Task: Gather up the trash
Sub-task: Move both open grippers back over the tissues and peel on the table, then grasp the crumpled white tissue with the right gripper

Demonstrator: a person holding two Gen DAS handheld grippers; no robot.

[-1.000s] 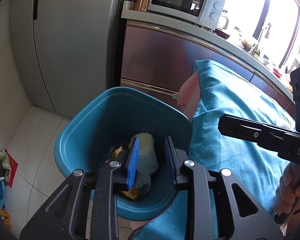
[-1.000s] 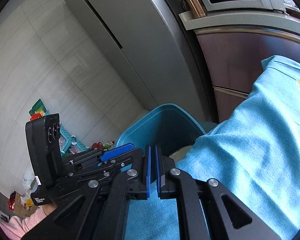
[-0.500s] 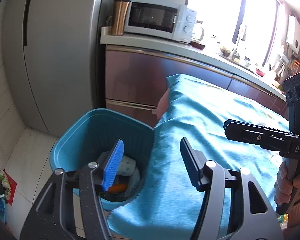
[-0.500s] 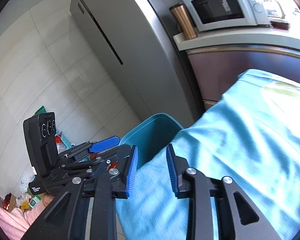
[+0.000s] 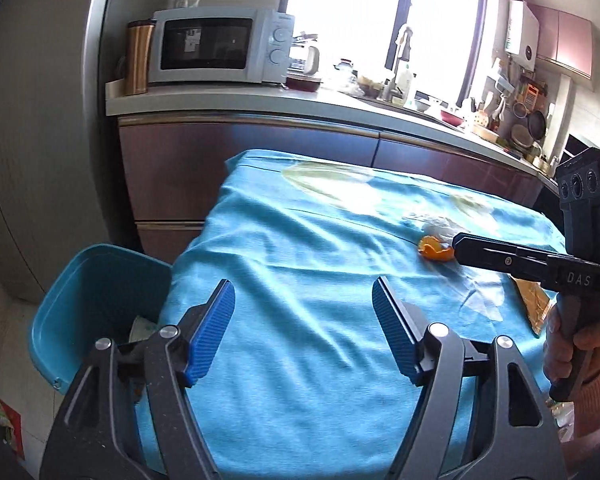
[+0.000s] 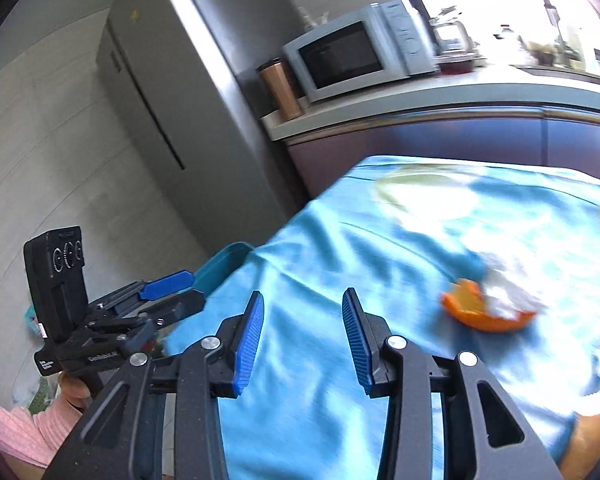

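Blue tablecloth [image 5: 300, 240] over the table, teal trash bin [image 5: 96, 280] at its left edge with a white cup inside. Left gripper [image 5: 304, 332] wide open above the cloth, right gripper [image 6: 303, 336] open too, both empty. Orange peel [image 6: 480, 312] on the cloth beside a crumpled white tissue [image 6: 508, 292], well apart from the bin.

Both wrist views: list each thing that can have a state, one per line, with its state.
Left gripper: open, holding nothing.
Right gripper: open, holding nothing.
Teal plastic bin: uncovered, some trash inside.
Orange peel: lying loose on the blue cloth.
White microwave: door closed.
Grey refrigerator: doors closed.
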